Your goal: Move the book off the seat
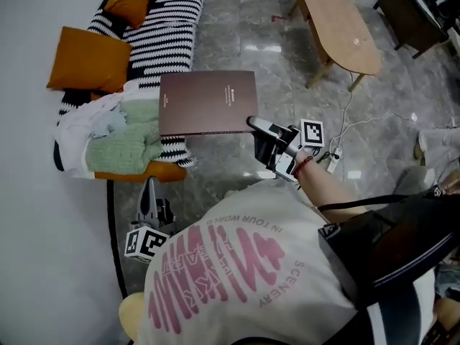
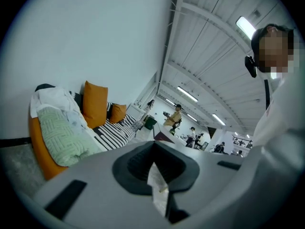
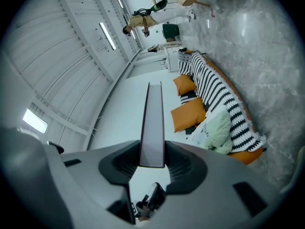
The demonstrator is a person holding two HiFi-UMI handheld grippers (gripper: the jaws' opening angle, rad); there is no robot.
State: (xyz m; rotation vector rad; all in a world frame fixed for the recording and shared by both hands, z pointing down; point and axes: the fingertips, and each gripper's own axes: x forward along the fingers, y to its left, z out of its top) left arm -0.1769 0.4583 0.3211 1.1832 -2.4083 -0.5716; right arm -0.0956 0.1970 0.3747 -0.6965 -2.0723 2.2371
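Observation:
A brown hardcover book (image 1: pixel 208 101) hangs flat in the air over the front edge of the sofa seat (image 1: pixel 169 38) and the floor beside it. My right gripper (image 1: pixel 259 126) is shut on the middle of its right edge. In the right gripper view the book (image 3: pixel 153 123) shows edge-on, clamped between the dark pads of my right gripper (image 3: pixel 152 151). My left gripper (image 1: pixel 151 192) hangs low beside the person's body, pointing towards the sofa end. Its jaws stand together with nothing in them. In its own view the left gripper (image 2: pixel 155 163) faces the sofa's end.
The sofa has a black-and-white striped cover, orange cushions (image 1: pixel 90 60), a green knitted blanket (image 1: pixel 129 139) and white cloth (image 1: pixel 83 131). A wooden coffee table (image 1: pixel 338 20) stands on the marble floor at the top right. A power strip with cable (image 1: pixel 334 160) lies by my right hand.

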